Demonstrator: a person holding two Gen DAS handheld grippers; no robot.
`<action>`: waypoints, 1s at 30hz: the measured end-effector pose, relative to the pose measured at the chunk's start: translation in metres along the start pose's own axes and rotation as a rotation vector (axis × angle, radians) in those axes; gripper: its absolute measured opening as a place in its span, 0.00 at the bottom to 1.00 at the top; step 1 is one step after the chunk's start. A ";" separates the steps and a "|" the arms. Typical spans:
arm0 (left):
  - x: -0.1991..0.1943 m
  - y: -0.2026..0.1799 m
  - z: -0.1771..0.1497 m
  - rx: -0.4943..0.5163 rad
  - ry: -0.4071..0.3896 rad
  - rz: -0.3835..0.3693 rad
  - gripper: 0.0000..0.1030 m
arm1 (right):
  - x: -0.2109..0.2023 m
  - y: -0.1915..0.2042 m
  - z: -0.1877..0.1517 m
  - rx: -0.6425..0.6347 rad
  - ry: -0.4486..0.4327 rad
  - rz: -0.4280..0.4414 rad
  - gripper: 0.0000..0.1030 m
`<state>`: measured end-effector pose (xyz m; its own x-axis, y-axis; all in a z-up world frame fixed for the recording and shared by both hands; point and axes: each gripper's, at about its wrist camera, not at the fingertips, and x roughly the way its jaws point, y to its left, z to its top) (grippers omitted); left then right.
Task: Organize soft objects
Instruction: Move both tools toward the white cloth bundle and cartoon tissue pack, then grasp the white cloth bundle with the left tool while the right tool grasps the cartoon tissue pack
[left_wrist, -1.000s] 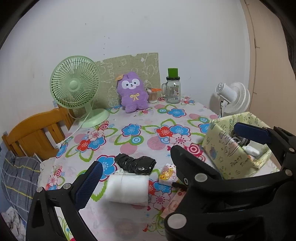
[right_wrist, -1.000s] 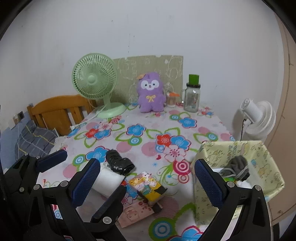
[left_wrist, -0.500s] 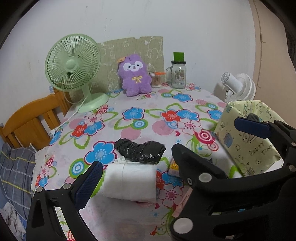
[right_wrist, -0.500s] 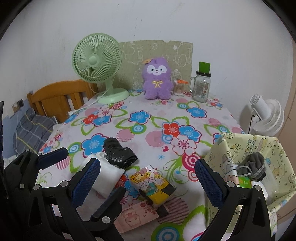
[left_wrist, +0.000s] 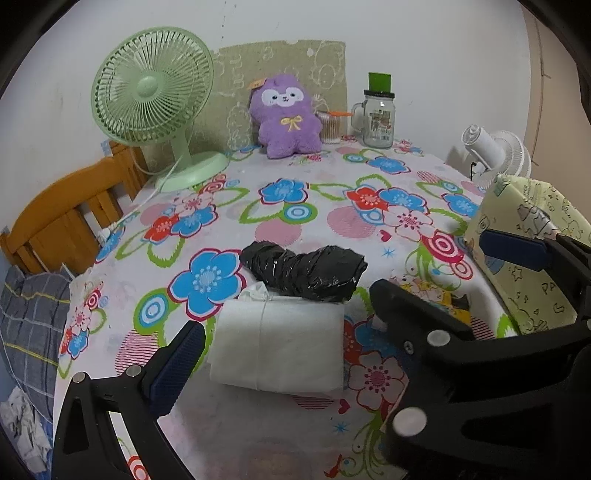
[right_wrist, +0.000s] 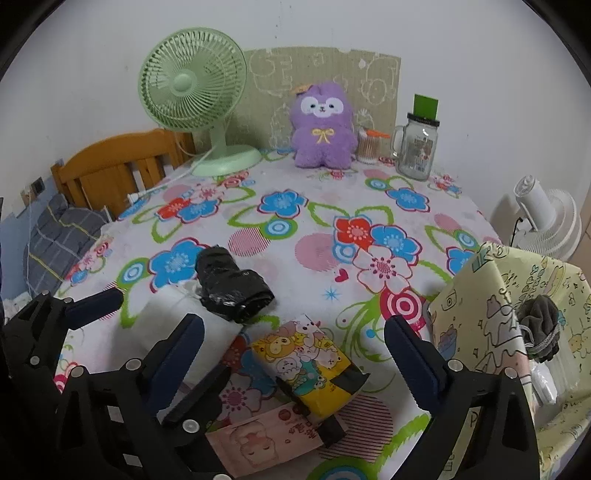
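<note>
Both claws dropped closer over tabletop. Left claw (left_wrist: 280, 325) wide open, empty, straddling white bundle (left_wrist: 279, 345); black roll (left_wrist: 304, 271) touching at 12 o'clock. Bundle soft, light: pinch mid-body. Right claw (right_wrist: 295, 354) open, empty.

Both grippers stand lower and nearer the tabletop (left_wrist: 303, 424) than one second ago. The left gripper (left_wrist: 284, 325) now closely frames the white roll (left_wrist: 277, 347) between its wide-apart fingers; the right gripper (right_wrist: 295, 354) now brackets the cartoon tissue pack (right_wrist: 306, 365). No object has shifted.
</note>
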<state>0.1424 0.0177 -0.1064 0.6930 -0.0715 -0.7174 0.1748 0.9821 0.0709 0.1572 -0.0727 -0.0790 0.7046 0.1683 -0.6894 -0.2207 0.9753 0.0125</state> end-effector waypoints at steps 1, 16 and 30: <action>0.002 0.000 0.000 0.001 0.004 0.004 1.00 | 0.003 -0.001 0.000 0.000 0.009 -0.002 0.96; 0.039 -0.009 -0.001 0.037 0.101 0.035 1.00 | 0.040 -0.011 -0.009 0.031 0.109 -0.011 0.85; 0.049 -0.009 -0.001 0.047 0.106 0.022 0.98 | 0.057 -0.013 -0.013 0.057 0.165 0.044 0.64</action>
<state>0.1737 0.0056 -0.1426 0.6193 -0.0287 -0.7846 0.1950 0.9736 0.1183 0.1914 -0.0778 -0.1276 0.5739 0.1902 -0.7966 -0.2070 0.9748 0.0836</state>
